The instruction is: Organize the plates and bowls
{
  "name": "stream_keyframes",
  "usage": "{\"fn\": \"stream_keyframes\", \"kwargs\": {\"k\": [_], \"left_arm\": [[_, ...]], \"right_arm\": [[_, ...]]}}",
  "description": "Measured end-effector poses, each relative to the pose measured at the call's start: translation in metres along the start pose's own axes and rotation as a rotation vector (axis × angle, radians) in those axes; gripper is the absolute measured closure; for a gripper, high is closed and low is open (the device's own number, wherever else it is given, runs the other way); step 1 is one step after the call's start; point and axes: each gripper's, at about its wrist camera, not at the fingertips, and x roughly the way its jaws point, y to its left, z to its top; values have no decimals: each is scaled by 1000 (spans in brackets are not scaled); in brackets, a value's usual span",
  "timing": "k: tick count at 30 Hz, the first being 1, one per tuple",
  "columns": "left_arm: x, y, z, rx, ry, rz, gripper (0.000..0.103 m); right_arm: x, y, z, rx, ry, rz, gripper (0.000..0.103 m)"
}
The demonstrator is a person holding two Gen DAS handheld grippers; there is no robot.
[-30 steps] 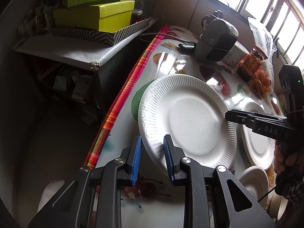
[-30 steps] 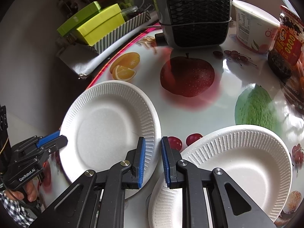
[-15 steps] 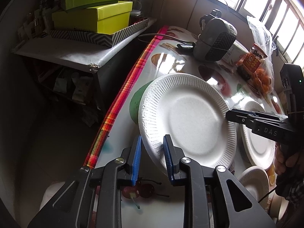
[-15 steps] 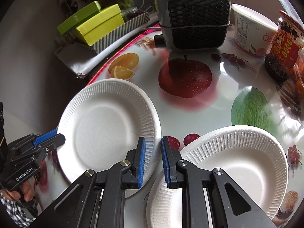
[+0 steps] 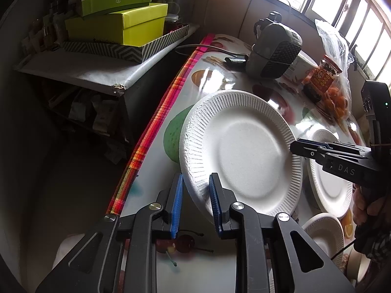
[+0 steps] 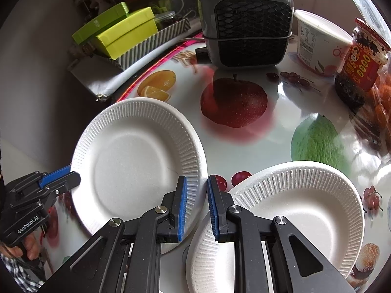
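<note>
A white paper plate (image 5: 244, 151) (image 6: 132, 161) hangs tilted over the fruit-print table, held at two sides. My left gripper (image 5: 195, 178) is shut on its near ribbed rim, and in the right wrist view it (image 6: 73, 177) sits at the plate's left edge. My right gripper (image 6: 196, 179) is shut on the opposite rim, which runs between its blue pads. In the left wrist view its tip (image 5: 294, 145) meets the plate's right edge. A second paper plate (image 6: 293, 207) (image 5: 330, 171) lies flat on the table just right of the held one. A small paper bowl (image 5: 320, 232) sits nearer, at the lower right.
At the back of the table stand a grey heater (image 6: 246, 22), a yogurt tub (image 6: 315, 41), a red-labelled jar (image 6: 361, 61) and a bag of oranges (image 5: 337, 97). The table's plaid edge (image 5: 156, 122) runs along the left. Beyond it a shelf carries green boxes (image 5: 122, 22).
</note>
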Motion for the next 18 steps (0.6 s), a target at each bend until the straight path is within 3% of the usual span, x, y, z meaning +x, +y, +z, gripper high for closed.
{"fn": "stream_keyframes", "kwargs": {"k": [18], "left_arm": [[-32, -5, 2, 13, -51, -17, 80]], "right_arm": [[-35, 8, -7, 12, -40, -8, 87]]}}
